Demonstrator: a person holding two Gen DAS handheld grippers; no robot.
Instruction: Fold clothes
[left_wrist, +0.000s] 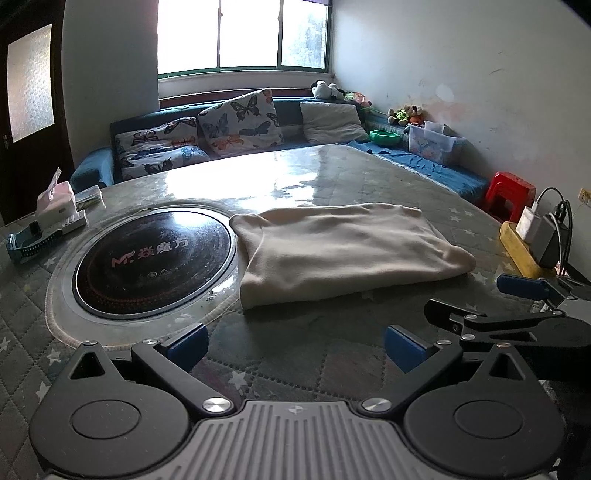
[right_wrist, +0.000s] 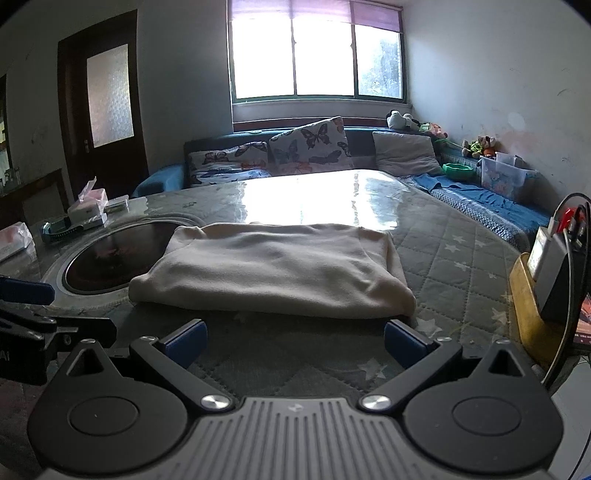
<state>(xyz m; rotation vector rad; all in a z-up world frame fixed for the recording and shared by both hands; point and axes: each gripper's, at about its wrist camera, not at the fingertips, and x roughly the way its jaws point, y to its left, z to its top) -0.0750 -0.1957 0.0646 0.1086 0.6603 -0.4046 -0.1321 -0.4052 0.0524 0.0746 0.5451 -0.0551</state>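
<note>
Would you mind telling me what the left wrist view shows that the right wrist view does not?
Only the left wrist view shows the red stool by the wall and the printed logo on the round cooktop. Only the right wrist view shows the whole dark door and the window blind. Both show the folded cream garment on the quilted table, the sofa's butterfly cushions, and both tools, left and right, open and holding nothing.

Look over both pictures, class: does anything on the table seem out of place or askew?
Mostly tidy. The folded cream garment lies neatly, but its left edge overlaps the rim of the round cooktop set into the table, an odd spot for clothing.
</note>
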